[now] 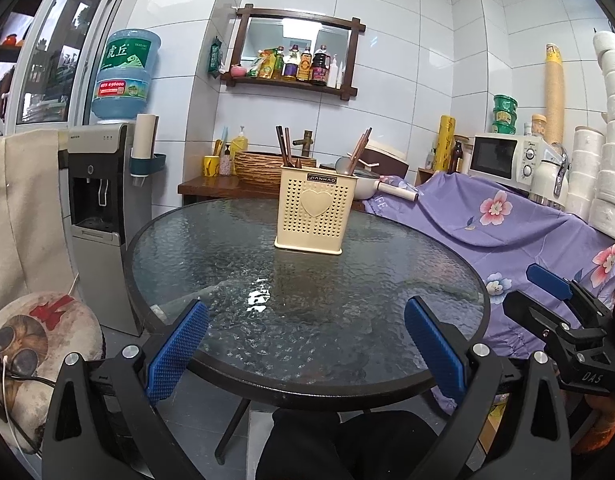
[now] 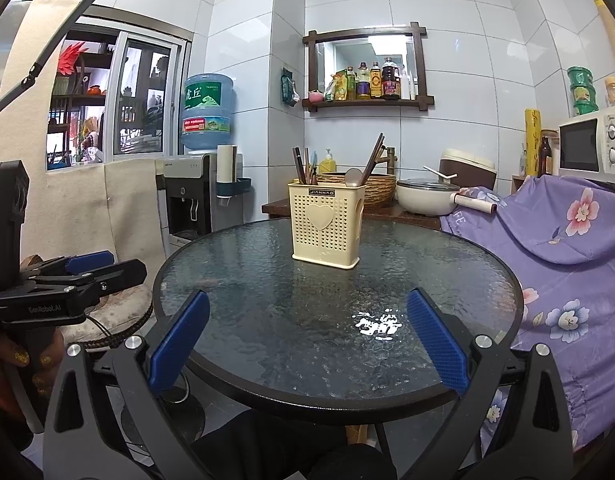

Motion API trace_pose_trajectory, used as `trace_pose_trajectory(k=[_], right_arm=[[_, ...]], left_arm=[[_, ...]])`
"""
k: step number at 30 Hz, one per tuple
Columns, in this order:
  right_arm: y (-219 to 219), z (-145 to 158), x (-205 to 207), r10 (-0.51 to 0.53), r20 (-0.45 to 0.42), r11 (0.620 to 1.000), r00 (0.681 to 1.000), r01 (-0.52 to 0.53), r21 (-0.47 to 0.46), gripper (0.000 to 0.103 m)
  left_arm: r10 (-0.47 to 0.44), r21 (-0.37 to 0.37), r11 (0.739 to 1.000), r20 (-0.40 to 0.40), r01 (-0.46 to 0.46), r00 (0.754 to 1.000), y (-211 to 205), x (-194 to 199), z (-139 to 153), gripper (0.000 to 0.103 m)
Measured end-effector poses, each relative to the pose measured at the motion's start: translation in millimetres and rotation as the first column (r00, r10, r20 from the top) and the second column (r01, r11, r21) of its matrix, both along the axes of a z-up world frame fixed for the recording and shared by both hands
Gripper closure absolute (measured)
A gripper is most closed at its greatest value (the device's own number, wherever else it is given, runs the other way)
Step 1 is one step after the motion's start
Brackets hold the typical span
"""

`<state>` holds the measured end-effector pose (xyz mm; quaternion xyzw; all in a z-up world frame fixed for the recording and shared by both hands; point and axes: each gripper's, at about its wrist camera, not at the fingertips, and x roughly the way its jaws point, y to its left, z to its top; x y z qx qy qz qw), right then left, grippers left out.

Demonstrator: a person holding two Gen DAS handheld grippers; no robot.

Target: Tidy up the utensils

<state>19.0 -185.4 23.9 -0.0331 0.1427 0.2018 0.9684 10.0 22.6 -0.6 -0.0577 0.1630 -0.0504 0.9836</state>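
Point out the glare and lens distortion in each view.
Left wrist view: a white glare patch on the glass table, wall tile lines bowed, corners vignetted black. Right wrist view: glare on the table near the right gripper, the same fisheye bending; the utensil holder stays sharp.

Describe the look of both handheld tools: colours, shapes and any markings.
Both match: black angular frames with silver bolts, each ending in two blue pads with a fine grid texture. The left tool shows "GenRobot.AI" in pale lettering on its side in the right wrist view; the right tool shows "DAS" on its body in the left wrist view. No sleeves can be made out.
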Motion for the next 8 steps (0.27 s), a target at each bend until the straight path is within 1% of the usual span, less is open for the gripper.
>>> trace_pose_trajectory(k=[8], right_arm=[[0.1, -1.0, 0.7, 0.000, -0.004, 1.000, 1.000, 0.000, -0.003, 0.006]], left_arm=[[0.010, 0.023, 1.000, -0.011, -0.010, 1.000, -3.3, 1.0, -1.3, 0.006]])
